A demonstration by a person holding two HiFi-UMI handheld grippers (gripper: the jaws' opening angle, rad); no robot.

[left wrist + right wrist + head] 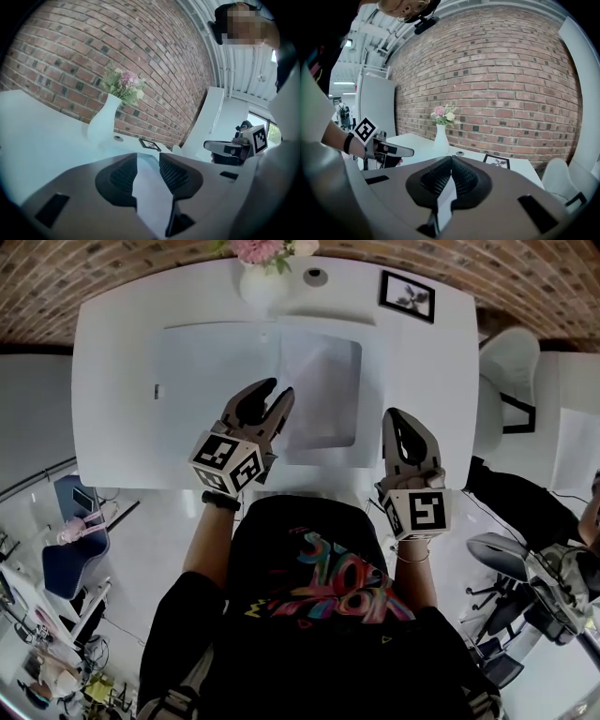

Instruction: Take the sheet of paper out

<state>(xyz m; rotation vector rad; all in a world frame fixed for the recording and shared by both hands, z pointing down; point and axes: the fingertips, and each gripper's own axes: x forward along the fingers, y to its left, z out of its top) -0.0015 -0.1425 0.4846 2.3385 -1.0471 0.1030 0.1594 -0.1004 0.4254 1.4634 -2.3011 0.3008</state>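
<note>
Your left gripper point(277, 392) tilts slightly down over the left edge of the single sheet of paper point(323, 390) lying on the table point(112, 381), jaws parted, gripping nothing. Your right gripper point(395, 418) hovers alongside, closed and empty. Behind stand one vase point(262, 282) and one picture frame point(407, 294).

Rough brick wall point(511, 70), smooth white table point(112, 362)

left claw point(278, 390): apart, over sheet of paper point(323, 381) edge | right claw point(395, 418): together, beside sheet

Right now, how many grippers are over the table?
2: left gripper, jaws apart, at the sheet's left edge; right gripper, jaws together, right of it. None seems hidden.
</note>
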